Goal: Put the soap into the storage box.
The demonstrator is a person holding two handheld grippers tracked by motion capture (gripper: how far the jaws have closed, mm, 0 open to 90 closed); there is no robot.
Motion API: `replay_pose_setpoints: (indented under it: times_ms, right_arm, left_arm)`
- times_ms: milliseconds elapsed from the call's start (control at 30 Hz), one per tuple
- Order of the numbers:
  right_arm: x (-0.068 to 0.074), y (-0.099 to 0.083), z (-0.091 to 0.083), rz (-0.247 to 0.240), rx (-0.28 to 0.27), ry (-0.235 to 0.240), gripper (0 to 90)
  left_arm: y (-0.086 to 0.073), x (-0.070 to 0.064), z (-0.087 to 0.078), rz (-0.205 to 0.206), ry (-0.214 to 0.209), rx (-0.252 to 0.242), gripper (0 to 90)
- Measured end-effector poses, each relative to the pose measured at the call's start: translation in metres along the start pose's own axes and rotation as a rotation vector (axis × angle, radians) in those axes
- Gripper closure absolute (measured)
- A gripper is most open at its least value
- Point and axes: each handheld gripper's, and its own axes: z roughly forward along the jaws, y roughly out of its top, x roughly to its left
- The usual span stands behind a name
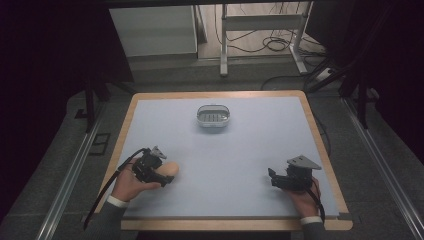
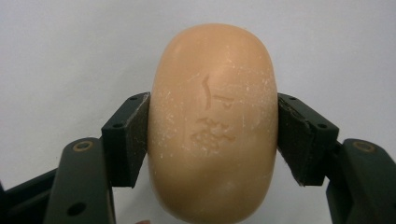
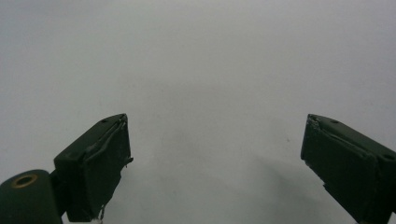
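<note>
The left gripper [image 1: 159,172] is clamped on the bar of soap [image 2: 212,126] at about eight o'clock on the table [image 1: 250,155], its pads pressing both long sides. The right gripper [image 1: 274,179] rests at about four o'clock with its jaws spread wide and nothing between them. The grasp looks made, so the carry seems next: the soap probably has to be lifted clear and taken toward twelve o'clock to the soap dish [image 1: 213,116], then set level in it without slipping.
</note>
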Motion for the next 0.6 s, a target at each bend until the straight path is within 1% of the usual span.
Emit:
replay_pose_setpoints:
  times_ms: [67,100,167,600]
  right_arm:
    - [0.000,0.000,0.000,0.000,0.000,0.000,8.5]
    - [0.000,0.000,0.000,0.000,0.000,0.000,8.5]
    - [0.000,0.000,0.000,0.001,0.000,0.000,8.5]
    - [0.000,0.000,0.000,0.000,0.000,-0.001,8.5]
  left_arm:
    - [0.001,0.000,-0.001,-0.001,-0.021,-0.010,32.2]
    - [0.002,0.000,-0.001,0.001,-0.024,-0.013,32.2]
    - [0.003,-0.001,-0.002,0.003,-0.016,-0.010,32.3]
    - [0.013,-0.001,-0.003,0.019,-0.019,-0.011,32.2]
